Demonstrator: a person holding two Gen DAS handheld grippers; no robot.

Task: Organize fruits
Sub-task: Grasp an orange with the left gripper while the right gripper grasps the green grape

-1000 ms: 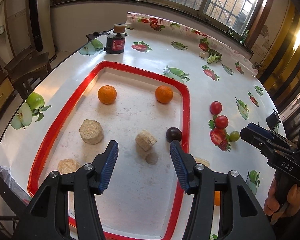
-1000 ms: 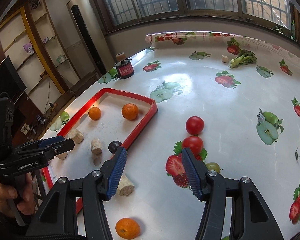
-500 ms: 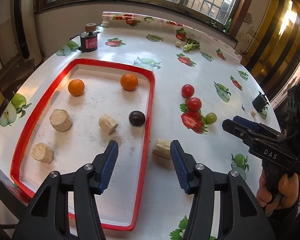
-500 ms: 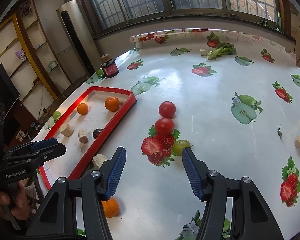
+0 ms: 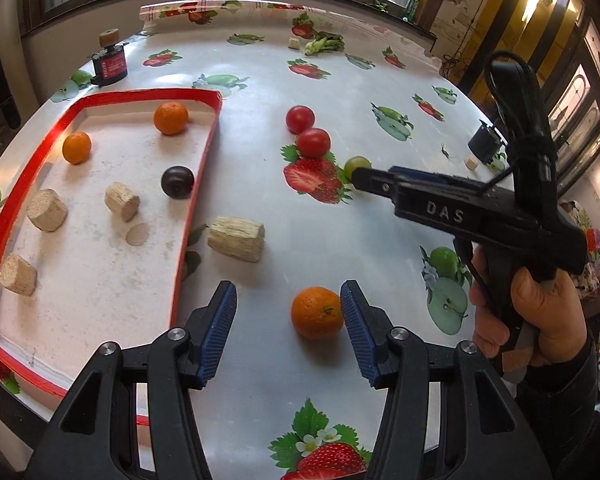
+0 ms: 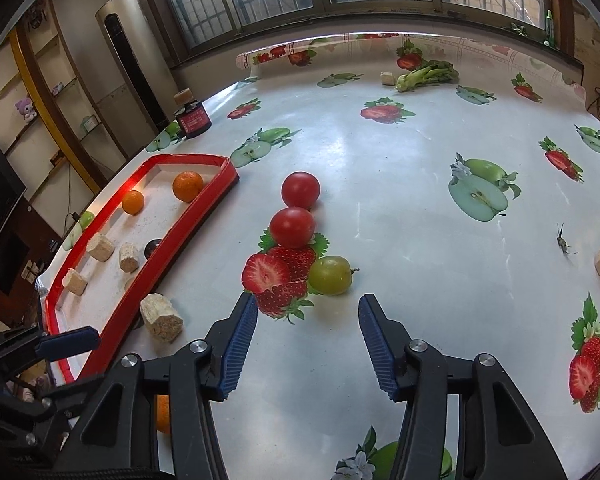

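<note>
Since the earlier frames the left wrist view has swung off the red-rimmed white tray (image 5: 196, 184) and onto the fruit-print tablecloth (image 5: 260, 80) to its right, and the right wrist view has closed in on the loose fruit. The left gripper (image 5: 288, 320) now stands half open and empty, with a loose round orange mandarin (image 5: 317, 312) between its blue pads, close against the right-hand one; whether they touch cannot be told. The right gripper (image 6: 306, 336) has just been narrowing its jaws, yet nothing lies between them: a small green grape (image 6: 331, 275) sits just beyond the tips at frame centre, with two red tomatoes (image 6: 292, 227) above it.

The tray at the left of the left wrist view already holds two mandarins (image 5: 171, 117), a dark plum (image 5: 177, 182) and several pale cork-like cylinders (image 5: 47, 210); one more cylinder (image 5: 237, 237) lies outside, just beside the rim.

The step in hand looks like picking up the loose mandarin. It would go best if the gripper shifted slightly toward the right of the frame, so the fruit sits centred between the pads, then sank until the pads meet its widest part. A slow, gentle close should keep the round fruit from rolling out or bruising. The lift must clear the red rim before release.
</note>
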